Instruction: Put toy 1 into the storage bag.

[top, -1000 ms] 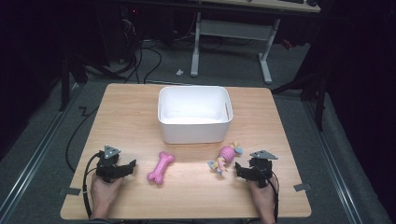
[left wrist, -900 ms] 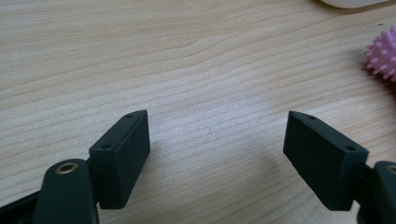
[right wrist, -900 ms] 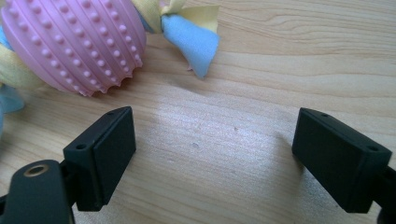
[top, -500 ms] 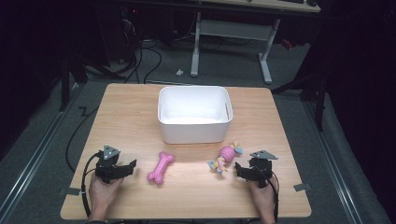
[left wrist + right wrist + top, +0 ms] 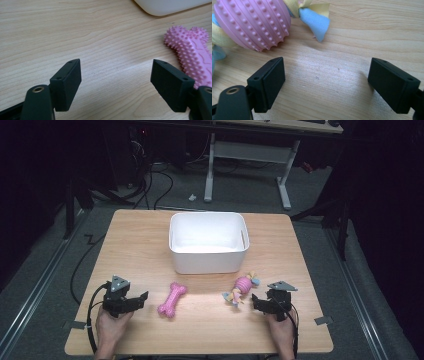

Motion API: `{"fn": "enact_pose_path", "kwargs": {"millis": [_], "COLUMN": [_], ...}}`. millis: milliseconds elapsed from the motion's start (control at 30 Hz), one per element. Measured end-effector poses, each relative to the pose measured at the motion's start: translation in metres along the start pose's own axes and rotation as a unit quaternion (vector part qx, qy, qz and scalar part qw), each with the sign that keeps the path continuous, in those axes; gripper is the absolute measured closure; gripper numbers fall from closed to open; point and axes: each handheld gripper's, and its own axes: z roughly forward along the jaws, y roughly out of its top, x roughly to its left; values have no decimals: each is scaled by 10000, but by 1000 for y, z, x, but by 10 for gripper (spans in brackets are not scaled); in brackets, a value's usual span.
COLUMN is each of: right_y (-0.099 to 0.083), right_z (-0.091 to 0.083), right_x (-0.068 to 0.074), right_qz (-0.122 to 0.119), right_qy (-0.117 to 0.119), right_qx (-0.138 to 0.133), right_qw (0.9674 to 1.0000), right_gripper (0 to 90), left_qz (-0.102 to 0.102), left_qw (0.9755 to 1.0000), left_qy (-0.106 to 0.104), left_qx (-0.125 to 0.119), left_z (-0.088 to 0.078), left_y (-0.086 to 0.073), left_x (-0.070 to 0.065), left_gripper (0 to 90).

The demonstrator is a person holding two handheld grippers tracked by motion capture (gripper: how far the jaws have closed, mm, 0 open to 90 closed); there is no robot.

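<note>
Sitting things: two pet toys lie on the tabletop (image 5: 135,245), in front of a white tub.
Pink bone (image 5: 172,299): a bumpy toy lying flat near the middle of the front part. The tub is at its 1 o'clock, close but not touching.
Pink ball toy (image 5: 243,285): round and bumpy, with yellow and blue cloth strips (image 5: 314,17) sticking out of both ends. It lies at 3 o'clock from the bone, well apart.
White tub (image 5: 208,242): sits in the middle of the tabletop, open on top.
Left hand-held gripper (image 5: 141,298): at 9 o'clock from the bone, near it. Its jaws are spread wide with only bare wood between them. In the left gripper view the bone (image 5: 193,58) lies just beside one jaw.
Right hand-held gripper (image 5: 256,303): at 5 o'clock from the ball toy, very near. Its jaws are spread wide too, holding nothing.
Hands: one hand holds each gripper at the front edge.
</note>
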Motion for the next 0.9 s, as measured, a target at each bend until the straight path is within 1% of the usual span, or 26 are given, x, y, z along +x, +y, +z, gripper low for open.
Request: {"fn": "enact_pose_path", "kwargs": {"millis": [200,267,400,633,800,900], "right_y": [0,0,0,0,0,0], "right_z": [0,0,0,0,0,0], "right_x": [0,0,0,0,0,0], "right_qz": [-2,-3,-4,-18,-21,-2], "right_qy": [4,4,6,11,8,6], "right_qx": [-3,-4,-6,-7,-11,-6], "right_qw": [10000,10000,10000,10000,10000,10000], "right_gripper": [146,146,147,148,148,149], "left_qz": [76,11,-25,109,255,293], "left_qw": [9999,9998,9996,9991,9987,9984], "left_qy": [-88,-199,-286,-381,-411,-451], "left_qx": [47,36,52,127,179,200], "left_z": [-4,-6,-9,-11,-9,-8], "left_y": [7,10,16,24,30,33], "left_x": [-9,-12,-16,-27,-37,-42], "left_gripper": [261,261,261,260,259,259]}}
